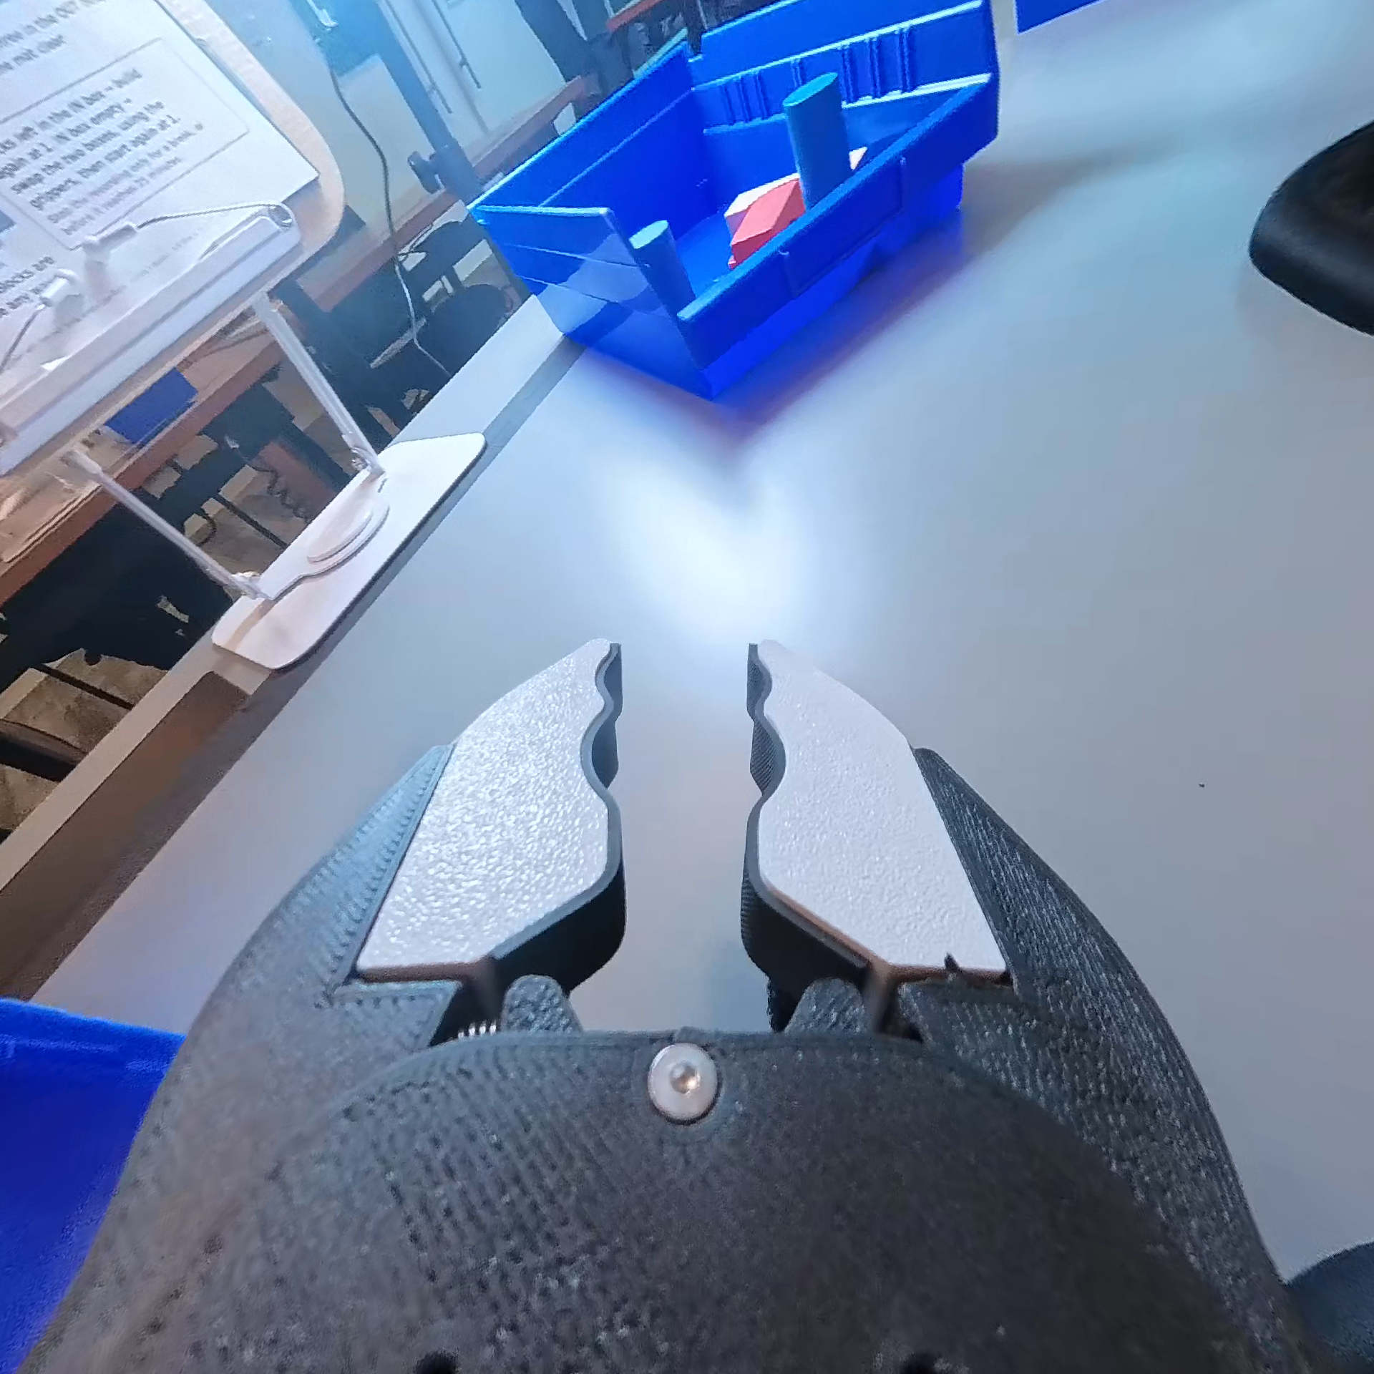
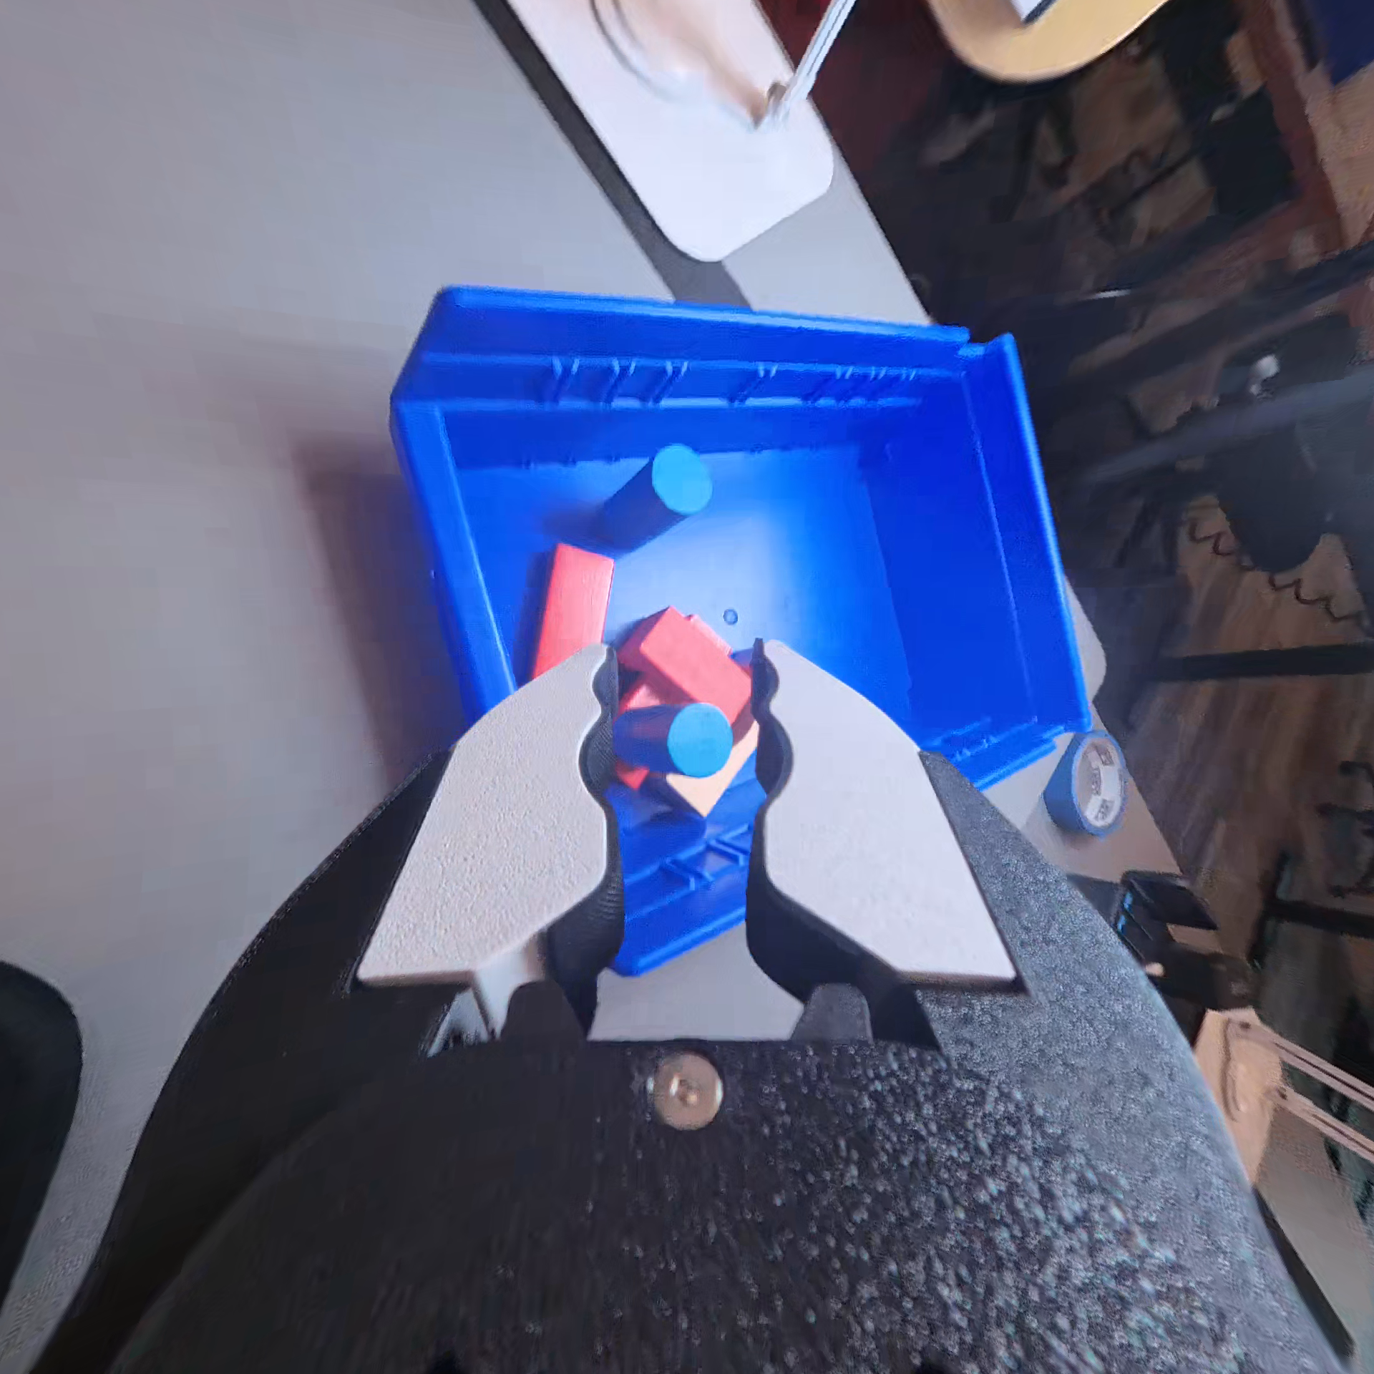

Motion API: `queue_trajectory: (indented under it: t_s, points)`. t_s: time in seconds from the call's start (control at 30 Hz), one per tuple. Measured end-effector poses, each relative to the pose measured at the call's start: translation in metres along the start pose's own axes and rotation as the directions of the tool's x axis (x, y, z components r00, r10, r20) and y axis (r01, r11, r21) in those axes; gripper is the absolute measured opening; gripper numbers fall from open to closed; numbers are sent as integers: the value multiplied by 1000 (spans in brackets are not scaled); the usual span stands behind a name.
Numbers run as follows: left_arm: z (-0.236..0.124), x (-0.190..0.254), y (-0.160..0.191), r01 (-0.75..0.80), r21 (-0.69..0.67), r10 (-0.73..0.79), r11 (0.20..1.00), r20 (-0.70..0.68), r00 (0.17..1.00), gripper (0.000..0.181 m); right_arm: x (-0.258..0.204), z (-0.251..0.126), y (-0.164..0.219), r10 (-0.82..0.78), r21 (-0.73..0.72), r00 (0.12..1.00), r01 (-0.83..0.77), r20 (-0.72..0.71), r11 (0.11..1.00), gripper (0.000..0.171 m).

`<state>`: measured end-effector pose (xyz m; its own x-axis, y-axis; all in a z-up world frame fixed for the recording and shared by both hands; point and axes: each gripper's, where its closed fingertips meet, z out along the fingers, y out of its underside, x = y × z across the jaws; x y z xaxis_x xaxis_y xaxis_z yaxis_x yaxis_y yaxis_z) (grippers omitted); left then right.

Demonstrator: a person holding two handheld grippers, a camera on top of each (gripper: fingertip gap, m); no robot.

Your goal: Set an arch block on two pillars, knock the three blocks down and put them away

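Left wrist view: the left gripper [image 1: 684, 654] hangs low over the bare grey tabletop [image 1: 966, 595], its fingers parted with nothing between them. Well ahead sits the blue bin [image 1: 647, 312], near the tabletop's far-left edge. Inside it, one blue cylinder [image 1: 818, 137] leans up toward the back wall, a second blue cylinder [image 1: 662, 256] stands tilted in the near corner, and a red block [image 1: 769, 223] lies between them on the floor of the bin. At left, a white document stand [image 1: 349, 543] holds a printed sheet [image 1: 126, 149], its flat base on the tabletop's edge.

Right wrist view: looking steeply down now, the right gripper [image 2: 684, 654] hovers above the same blue bin [image 2: 1004, 565], fingers apart and empty. In the bin, a blue cylinder [image 2: 654, 494] leans by the far wall; a long red block [image 2: 572, 617] lies along the left wall; another blue cylinder [image 2: 680, 736] rests atop a heap of red blocks [image 2: 688, 658] and a pale wooden block [image 2: 710, 788], seen through the gap between the fingers. Whether one of these is the arch, I cannot tell. A roll of blue tape [image 2: 1089, 781] stands just beside the bin's right corner.
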<state>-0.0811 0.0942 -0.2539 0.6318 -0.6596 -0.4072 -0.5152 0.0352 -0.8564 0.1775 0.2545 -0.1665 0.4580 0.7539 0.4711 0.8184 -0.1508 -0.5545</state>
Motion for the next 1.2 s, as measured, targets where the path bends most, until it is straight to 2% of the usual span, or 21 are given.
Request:
queue_trajectory:
  t_s: [0.1,0.23,0.33,0.43,0.57,0.63,0.7,0.8,0.9,1.0,1.1,1.2]
  points:
    - [-6,-13,-3,-11,5,11,1000,43,999,32,-9,3,21,-50,-114,998,55,44,992,34]
    - [-25,-49,-7,-135,-28,138,990,163,977,40,-19,4,22,-54,-116,993,66,101,991,34]
    - [-45,-86,8,-157,-170,194,973,224,955,61,-33,8,22,-70,-122,985,90,160,988,35]
    - [-66,-107,42,-61,-339,131,939,186,974,65,-45,17,26,-89,-157,976,122,200,980,37]
    - [-98,-103,101,35,-600,16,799,79,997,71,-58,27,33,-98,-206,963,151,250,967,43]
    - [-113,-105,125,5,-707,59,707,66,996,63,-62,31,36,-96,-226,959,159,266,961,44]
    - [-123,-113,141,-36,-782,137,622,64,988,32,-64,33,39,-96,-239,957,165,273,957,45]
    - [-124,-106,138,-67,-799,139,597,20,990,31,-64,33,39,-103,-242,957,171,271,955,45]
    - [-96,-76,111,-138,-687,125,713,-69,990,31,-61,29,37,-104,-232,961,165,257,959,44]
    - [-71,-44,88,-271,-635,222,724,-158,962,32,-49,22,36,-89,-220,974,135,209,966,40]
    - [-46,-3,59,-358,-498,254,790,-266,930,30,-33,12,34,-47,-196,988,76,146,978,38]
    - [-11,6,38,-420,-415,363,807,-214,907,32,-13,7,35,39,-169,998,-30,51,985,39]
